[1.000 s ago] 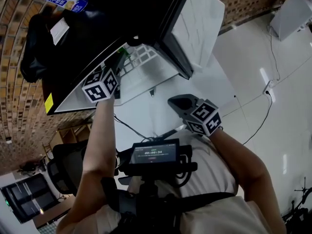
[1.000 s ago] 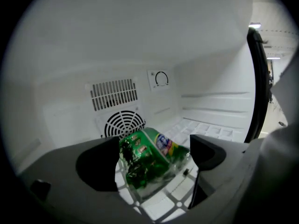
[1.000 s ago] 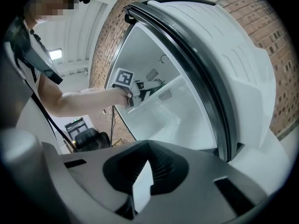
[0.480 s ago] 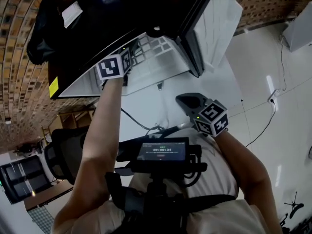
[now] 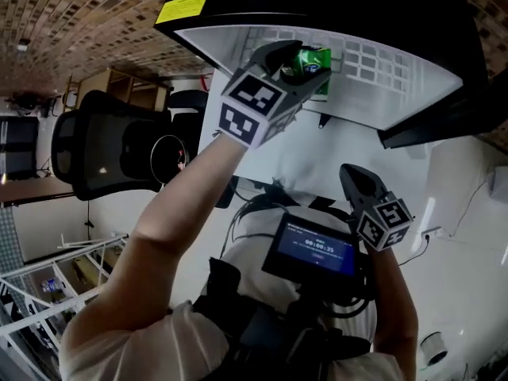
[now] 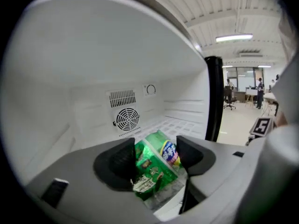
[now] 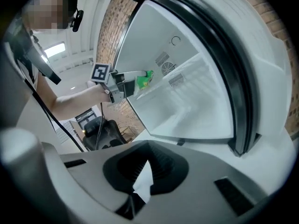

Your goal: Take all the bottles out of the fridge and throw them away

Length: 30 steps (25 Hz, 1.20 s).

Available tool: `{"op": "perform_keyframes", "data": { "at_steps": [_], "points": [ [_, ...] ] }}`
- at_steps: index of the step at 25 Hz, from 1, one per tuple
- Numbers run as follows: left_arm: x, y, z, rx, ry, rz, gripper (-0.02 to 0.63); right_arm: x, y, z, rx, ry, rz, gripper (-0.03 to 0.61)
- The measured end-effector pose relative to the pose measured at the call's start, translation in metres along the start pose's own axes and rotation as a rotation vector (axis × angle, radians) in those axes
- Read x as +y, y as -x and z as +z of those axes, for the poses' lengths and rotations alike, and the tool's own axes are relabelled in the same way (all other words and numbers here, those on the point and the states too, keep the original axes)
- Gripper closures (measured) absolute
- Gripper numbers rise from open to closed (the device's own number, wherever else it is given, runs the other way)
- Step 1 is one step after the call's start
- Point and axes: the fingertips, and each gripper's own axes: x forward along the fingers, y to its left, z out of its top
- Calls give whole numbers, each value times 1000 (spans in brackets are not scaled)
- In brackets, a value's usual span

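**Open fridge.** Its white cavity is lying directly ahead of the left gripper and well ahead of the right gripper.

A brick wall is running behind and to the left of the left gripper. A pale glossy floor is showing beyond the right gripper. A black office chair is standing below and to the left of the left gripper, apart from the fridge.

The bare left arm is stretching almost straight, up and forward. It is carrying its gripper past the fridge's rim to the white wire shelf. The right arm is bending at the elbow and holding its gripper low, outside the fridge, pointing toward the opening.

The left gripper's jaws are standing about half apart and closing. A crumpled green bottle is lying between them at the shelf's near edge, its sides just beside both pads. A round fan grille is sitting on the back wall beyond these jaws. The right gripper's jaws are resting together, gripping nothing.
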Motion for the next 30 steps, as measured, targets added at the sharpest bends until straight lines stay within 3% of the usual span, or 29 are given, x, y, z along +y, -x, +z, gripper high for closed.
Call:
{"op": "perform_keyframes", "data": {
  "at_steps": [5,12,16,20,30],
  "points": [
    [15,72,-16,-113,69,-26,331,22,-40,1,63,49,68,575],
    [55,183,-16,-275,155,81,334,64,-100,3,130,115,156,575],
    [75,232,-26,-295,182,142,334,94,-132,0,166,153,205,575],
    [94,272,-76,-247,184,236,334,139,-162,-4,192,189,263,575],
    [104,321,-248,-131,452,382,337,212,-235,-23,291,288,401,575]
  ]
}}
